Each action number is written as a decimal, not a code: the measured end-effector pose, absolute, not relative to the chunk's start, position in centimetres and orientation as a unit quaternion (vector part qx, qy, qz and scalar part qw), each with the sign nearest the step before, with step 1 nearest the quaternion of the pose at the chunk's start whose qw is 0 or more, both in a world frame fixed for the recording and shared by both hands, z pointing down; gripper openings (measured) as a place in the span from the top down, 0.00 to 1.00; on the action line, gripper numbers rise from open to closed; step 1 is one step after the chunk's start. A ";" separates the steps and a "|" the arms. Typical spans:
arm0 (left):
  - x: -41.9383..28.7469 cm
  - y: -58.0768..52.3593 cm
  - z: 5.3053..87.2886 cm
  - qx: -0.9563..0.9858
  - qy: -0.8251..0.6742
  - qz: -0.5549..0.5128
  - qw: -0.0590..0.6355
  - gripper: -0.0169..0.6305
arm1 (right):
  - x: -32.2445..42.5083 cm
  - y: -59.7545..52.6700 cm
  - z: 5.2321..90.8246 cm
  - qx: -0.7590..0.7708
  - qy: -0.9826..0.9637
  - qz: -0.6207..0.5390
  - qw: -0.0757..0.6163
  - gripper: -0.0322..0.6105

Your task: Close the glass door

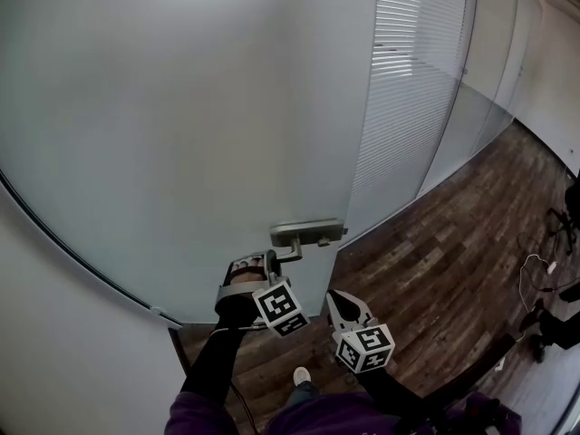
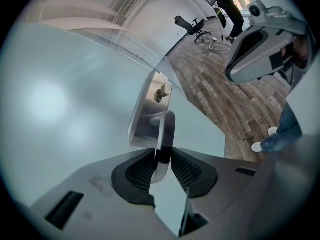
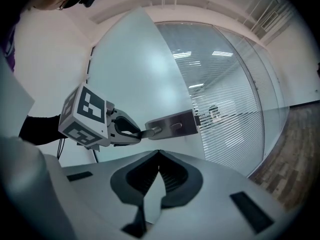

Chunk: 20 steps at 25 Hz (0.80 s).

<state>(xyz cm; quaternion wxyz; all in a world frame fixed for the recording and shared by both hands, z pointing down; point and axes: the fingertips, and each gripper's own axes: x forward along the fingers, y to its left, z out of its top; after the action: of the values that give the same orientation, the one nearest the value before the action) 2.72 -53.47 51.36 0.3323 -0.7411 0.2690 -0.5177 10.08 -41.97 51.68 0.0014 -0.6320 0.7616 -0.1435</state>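
Item: glass door [image 1: 181,134] — ajar before me. My left gripper [image 2: 162,168] is clamped on its lever handle [image 2: 166,129]; my right gripper [image 3: 159,156] is closed, empty. Step: the closing swing. Next, I judge — steady push until it latches.

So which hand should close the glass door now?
Left. The left tool is clamped on the door handle of the glass door, so it can likely move the door right away. The right tool is shut, holds nothing and hangs beside it, off the door.
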 end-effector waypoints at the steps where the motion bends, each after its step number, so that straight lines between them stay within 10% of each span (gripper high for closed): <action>1: 2.6 -54.1 51.4 -0.745 0.268 -0.515 0.328 0.82 | 9.8 -42.9 51.8 -0.633 0.760 -0.144 0.000 0.95; 20: 5.2 -58.6 50.6 -0.746 0.284 -0.506 0.327 0.82 | 12.0 -47.3 52.0 -0.655 0.741 -0.147 -0.002 0.95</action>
<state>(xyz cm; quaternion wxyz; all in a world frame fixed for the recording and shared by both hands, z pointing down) 5.20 -58.58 50.58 0.3275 -0.7457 0.2839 -0.5061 11.98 -47.28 52.01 -0.0017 -0.6550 0.7412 -0.1469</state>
